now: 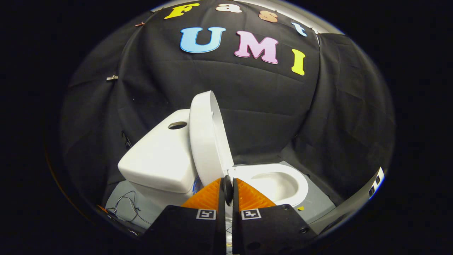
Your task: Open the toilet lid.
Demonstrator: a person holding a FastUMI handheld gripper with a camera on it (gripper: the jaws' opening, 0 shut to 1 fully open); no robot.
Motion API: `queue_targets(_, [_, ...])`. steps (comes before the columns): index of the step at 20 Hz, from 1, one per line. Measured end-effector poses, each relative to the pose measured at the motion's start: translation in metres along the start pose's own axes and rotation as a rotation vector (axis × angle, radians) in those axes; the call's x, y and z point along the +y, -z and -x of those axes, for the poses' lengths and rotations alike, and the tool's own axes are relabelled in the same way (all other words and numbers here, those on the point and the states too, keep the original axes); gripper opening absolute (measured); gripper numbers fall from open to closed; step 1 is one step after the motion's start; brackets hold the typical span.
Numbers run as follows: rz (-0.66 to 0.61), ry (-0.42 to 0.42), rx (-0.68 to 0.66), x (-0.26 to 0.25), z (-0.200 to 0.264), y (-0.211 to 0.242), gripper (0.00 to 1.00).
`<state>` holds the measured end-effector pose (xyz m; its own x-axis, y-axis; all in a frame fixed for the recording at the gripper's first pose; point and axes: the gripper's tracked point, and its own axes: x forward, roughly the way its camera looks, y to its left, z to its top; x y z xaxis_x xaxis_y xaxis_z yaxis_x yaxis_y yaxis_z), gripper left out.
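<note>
Gripper fingers closed together, empty; toilet lid stood raised against tank, bowl beyond fingers, wires beside base

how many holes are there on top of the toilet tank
1: a single oval hole near the far end of the tank top, beside the raised lid. The closed gripper is empty.

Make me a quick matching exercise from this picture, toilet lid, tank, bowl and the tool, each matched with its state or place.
Things:
1. toilet lid
2. tank
3. bowl
4. tool

States or places:
A. fingers closed together, nothing gripped
B. behind the lid, hole in its top
C. raised upright
D. uncovered, beyond the fingers

Pairs: 1-C, 2-B, 3-D, 4-A
</note>
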<state>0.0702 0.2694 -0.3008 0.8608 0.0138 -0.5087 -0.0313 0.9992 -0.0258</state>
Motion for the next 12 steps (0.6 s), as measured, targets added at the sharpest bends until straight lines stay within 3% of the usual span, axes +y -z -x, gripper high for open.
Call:
queue_targets(3, [-0.04,-0.048,0.027,-0.003,-0.003,0.005,0.19])
queue_targets(10, [-0.015,-0.108,-0.005,-0.009,0.003,-0.008,0.98])
queue_targets(12, [-0.013,-0.125,-0.02,-0.01,0.012,-0.017,0.98])
